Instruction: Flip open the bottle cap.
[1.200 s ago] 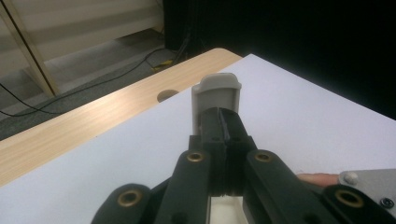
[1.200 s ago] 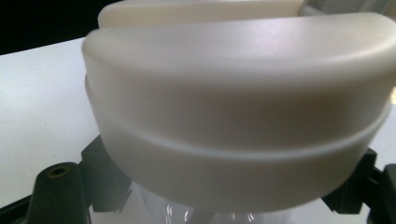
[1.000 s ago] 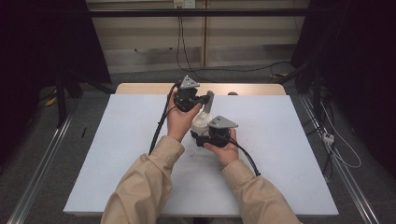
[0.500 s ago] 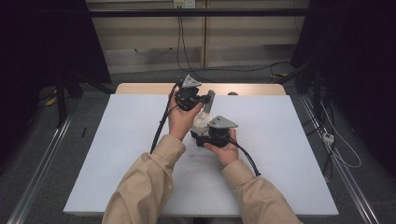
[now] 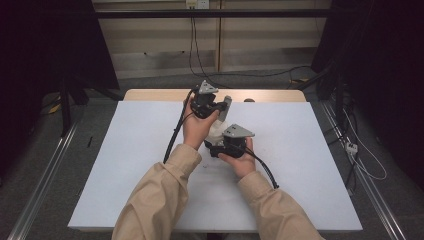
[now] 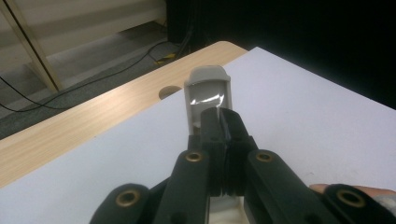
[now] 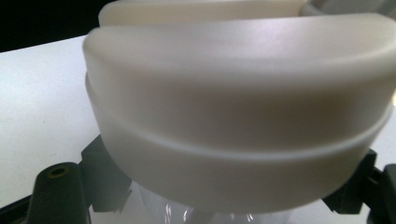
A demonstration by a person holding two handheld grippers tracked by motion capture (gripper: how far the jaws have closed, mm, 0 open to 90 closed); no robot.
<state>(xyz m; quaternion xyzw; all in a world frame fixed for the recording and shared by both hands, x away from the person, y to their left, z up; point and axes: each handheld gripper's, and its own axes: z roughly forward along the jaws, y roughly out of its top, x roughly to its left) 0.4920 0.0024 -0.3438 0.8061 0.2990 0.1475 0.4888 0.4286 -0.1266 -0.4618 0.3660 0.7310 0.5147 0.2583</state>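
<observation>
A cream-white rounded container (image 5: 215, 131) is held above the middle of the white table between both hands. Its broad ribbed side (image 7: 233, 116) looms close in the right gripper view. My right gripper (image 5: 218, 141) is shut on its lower part, where clear plastic (image 7: 187, 212) shows between the black jaws. A grey flap (image 6: 208, 88) with a glossy window stands up from the container's far end. My left gripper (image 6: 219, 122) is shut on the base of that flap, and from above the left gripper (image 5: 218, 108) sits just behind the container with the grey flap (image 5: 226, 105) poking out beside it.
The white table sheet (image 5: 125, 165) lies over a wooden tabletop (image 5: 160, 95) with a round hole (image 6: 169, 92) near the far edge. Black cables trail from both grippers. Metal rails (image 5: 45, 185) run along the floor at the left, and loose cables (image 5: 360, 155) lie at the right.
</observation>
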